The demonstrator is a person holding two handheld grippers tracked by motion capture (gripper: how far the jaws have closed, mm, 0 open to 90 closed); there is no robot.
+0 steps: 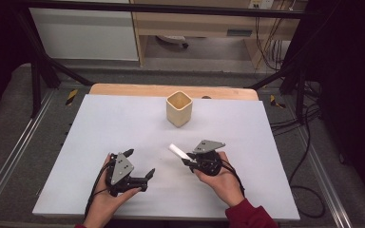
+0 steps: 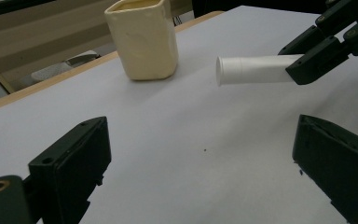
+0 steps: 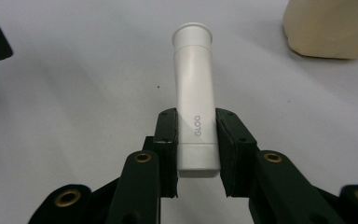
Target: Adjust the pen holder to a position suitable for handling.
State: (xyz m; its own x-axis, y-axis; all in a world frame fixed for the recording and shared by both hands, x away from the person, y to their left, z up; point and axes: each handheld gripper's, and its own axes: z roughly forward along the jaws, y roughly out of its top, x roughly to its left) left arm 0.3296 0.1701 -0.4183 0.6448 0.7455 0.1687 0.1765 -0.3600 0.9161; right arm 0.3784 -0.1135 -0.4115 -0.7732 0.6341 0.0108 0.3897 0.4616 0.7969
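A white glue stick (image 3: 195, 93) marked GLOO is clamped between the two black jaws of my right gripper (image 3: 196, 133), pointing away from the hand. In the high view the glue stick (image 1: 177, 151) juts up-left from the right gripper (image 1: 190, 160), just above the white table (image 1: 123, 123). My left gripper (image 1: 140, 164) rests near the front left with its jaws spread wide and nothing between them. From the left gripper view the glue stick (image 2: 256, 70) hangs level at upper right, beside a cream square cup (image 2: 143, 39). That cup (image 1: 178, 109) stands upright at the table's back centre.
The white sheet lies on a wooden tabletop (image 1: 171, 90) whose back edge shows behind the cup. Black frame bars (image 1: 43, 66) and cables (image 1: 309, 156) run beside the table. A person's hands and a red sleeve (image 1: 247, 213) enter from the front edge.
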